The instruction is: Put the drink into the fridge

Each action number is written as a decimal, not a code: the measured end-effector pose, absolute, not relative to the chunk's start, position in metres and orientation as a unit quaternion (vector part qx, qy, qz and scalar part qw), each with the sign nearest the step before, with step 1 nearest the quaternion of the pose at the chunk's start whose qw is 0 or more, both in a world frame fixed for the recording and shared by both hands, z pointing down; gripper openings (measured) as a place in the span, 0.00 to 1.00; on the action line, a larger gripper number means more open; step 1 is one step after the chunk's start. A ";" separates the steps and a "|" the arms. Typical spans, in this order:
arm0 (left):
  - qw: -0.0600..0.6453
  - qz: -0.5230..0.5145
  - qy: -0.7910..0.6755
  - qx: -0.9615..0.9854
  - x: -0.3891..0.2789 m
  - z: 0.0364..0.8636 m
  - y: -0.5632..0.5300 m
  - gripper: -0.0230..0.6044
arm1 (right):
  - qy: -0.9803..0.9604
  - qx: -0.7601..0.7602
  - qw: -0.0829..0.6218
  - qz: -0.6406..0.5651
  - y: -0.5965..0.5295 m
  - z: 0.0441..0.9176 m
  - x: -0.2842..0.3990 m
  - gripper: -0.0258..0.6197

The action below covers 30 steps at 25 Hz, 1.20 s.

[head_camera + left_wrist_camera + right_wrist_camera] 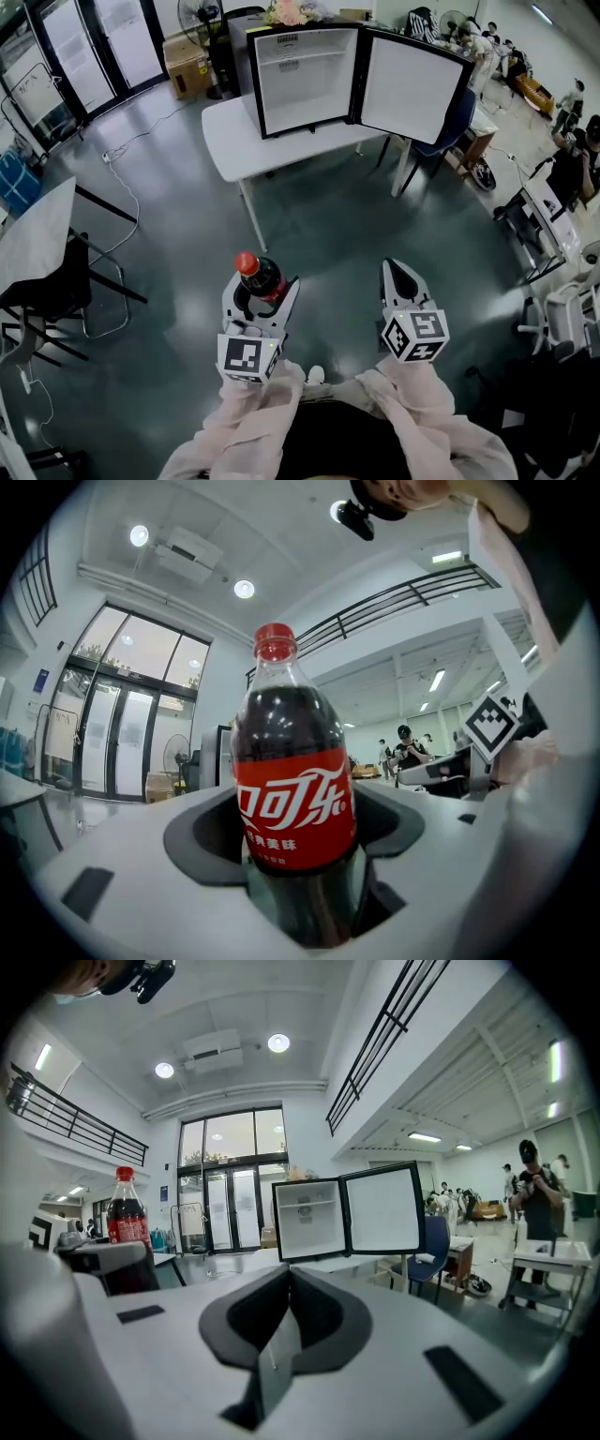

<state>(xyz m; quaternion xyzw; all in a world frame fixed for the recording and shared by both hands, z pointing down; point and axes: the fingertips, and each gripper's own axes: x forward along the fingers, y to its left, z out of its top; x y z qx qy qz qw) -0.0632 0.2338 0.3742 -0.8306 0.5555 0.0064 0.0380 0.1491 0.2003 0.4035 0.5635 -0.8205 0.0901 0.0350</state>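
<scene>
The cola bottle [260,275], red-capped and carrying a red label with white Chinese Coca-Cola lettering, is standing upright in the left gripper [265,292], whose jaws are clamping its lower body. It is hanging over the grey floor [328,225], well apart from the mini fridge [309,80], which is sitting open on a white table [234,141]. The right gripper [401,274] is hovering alongside, its jaws pressing together on nothing
</scene>
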 end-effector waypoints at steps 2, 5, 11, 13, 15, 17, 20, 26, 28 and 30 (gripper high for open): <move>0.033 0.004 0.558 -0.829 -0.059 0.377 0.223 0.58 | -0.821 0.562 0.035 0.094 0.189 0.406 0.153 0.06; 0.025 0.000 0.558 -0.830 -0.053 0.380 0.211 0.58 | -0.821 0.561 0.036 0.104 0.175 0.411 0.157 0.06; 0.016 -0.009 0.558 -0.830 -0.050 0.389 0.182 0.57 | -0.821 0.558 0.040 0.118 0.146 0.423 0.158 0.06; 0.015 -0.010 0.557 -0.830 -0.050 0.392 0.167 0.57 | -0.820 0.558 0.040 0.120 0.131 0.426 0.158 0.06; 0.015 -0.010 0.555 -0.832 -0.050 0.392 0.150 0.57 | -0.819 0.560 0.040 0.121 0.115 0.426 0.157 0.06; 0.014 -0.009 0.551 -0.834 -0.051 0.392 0.131 0.57 | -0.817 0.562 0.041 0.121 0.098 0.427 0.156 0.06; 0.014 -0.002 0.548 -0.837 -0.053 0.391 0.097 0.57 | -0.815 0.566 0.043 0.121 0.069 0.428 0.155 0.06; 0.015 0.006 0.538 -0.843 -0.059 0.379 0.021 0.57 | -0.806 0.578 0.045 0.118 -0.002 0.416 0.152 0.06; 0.015 0.009 0.536 -0.844 -0.063 0.374 -0.008 0.57 | -0.806 0.579 0.046 0.117 -0.030 0.413 0.148 0.06; 0.018 0.010 0.532 -0.846 -0.066 0.371 -0.035 0.57 | -0.804 0.580 0.047 0.118 -0.057 0.412 0.144 0.06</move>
